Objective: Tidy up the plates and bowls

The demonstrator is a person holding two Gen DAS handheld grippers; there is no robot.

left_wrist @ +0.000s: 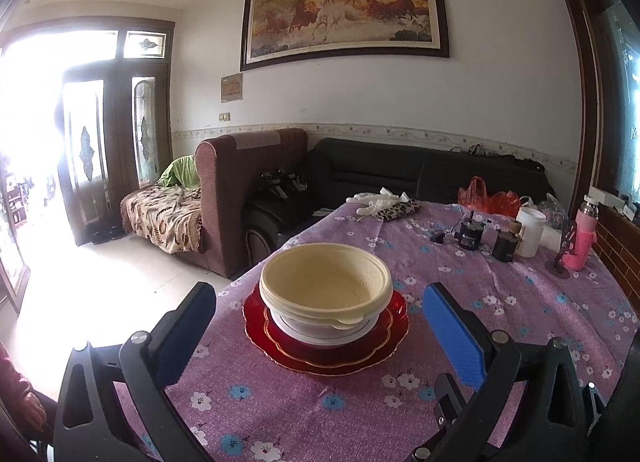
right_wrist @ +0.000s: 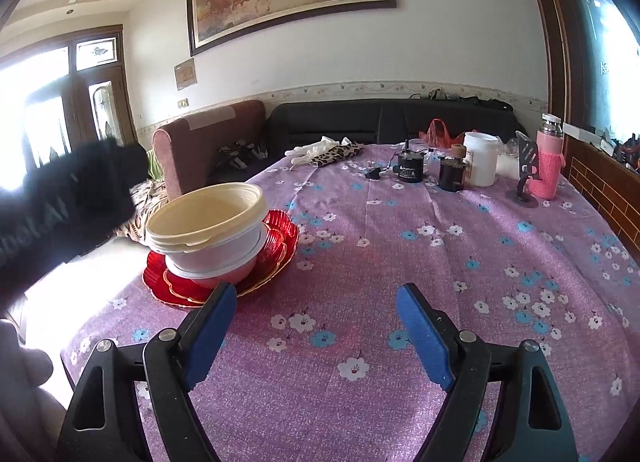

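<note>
Blue-padded left gripper (left_wrist: 320, 326) gapes empty, jaws flanking the cream plastic bowl (left_wrist: 326, 282) stacked on red scalloped glass plates (left_wrist: 280, 346) — right gripper (right_wrist: 316, 322) wide too, stack beyond its left finger. Any nudge topples that tilted pile.

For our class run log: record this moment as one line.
left claw: open, empty | right claw: open, empty | bowls: stacked on red plates | tablecloth: purple, flowered

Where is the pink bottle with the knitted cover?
The pink bottle with the knitted cover stands at the table's far right edge in both views, beside the white plastic jar.
</note>
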